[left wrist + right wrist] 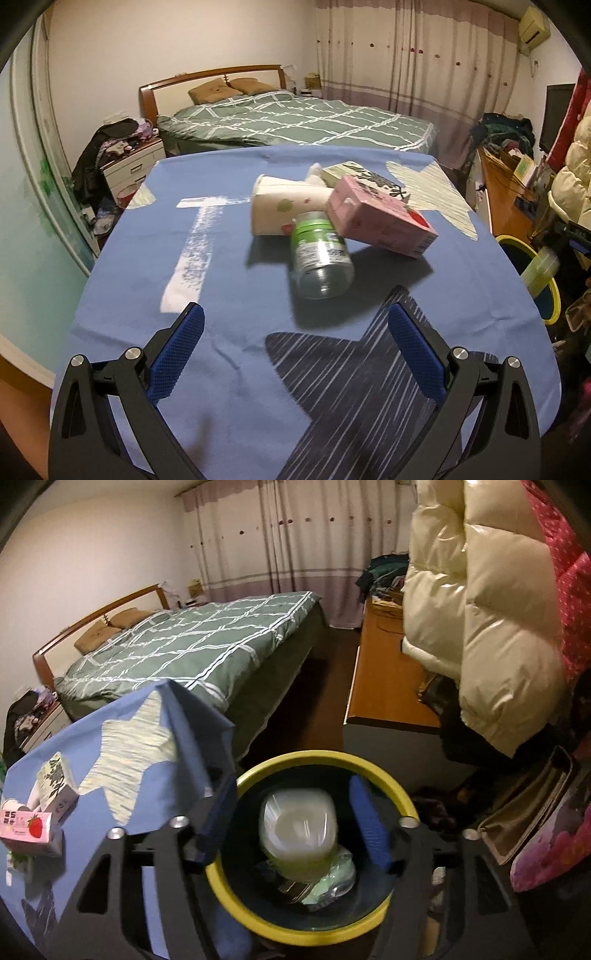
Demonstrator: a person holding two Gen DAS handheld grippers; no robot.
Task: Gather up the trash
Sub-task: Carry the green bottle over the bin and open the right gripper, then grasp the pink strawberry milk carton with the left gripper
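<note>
On the blue-clothed table [221,295] lies a heap of trash: a tipped white paper cup [277,214], a clear bottle with a green label [319,254], a pink carton [380,221] and a pale green box [354,171]. My left gripper [295,336] hangs open just short of the bottle, with nothing between its blue pads. My right gripper [291,819] is open above the yellow-rimmed bin [321,757]. A blurred, translucent pale green container [297,834] shows between its fingers, clear of both pads, above other trash in the bin. The pink carton [29,827] and green box [55,779] lie at far left.
The bin [515,242] stands off the table's right edge. A bed [295,122] lies behind the table. An orange desk [388,672], a cream puffer jacket [480,609] and bags crowd the right side. A nightstand [129,166] piled with clothes stands at left.
</note>
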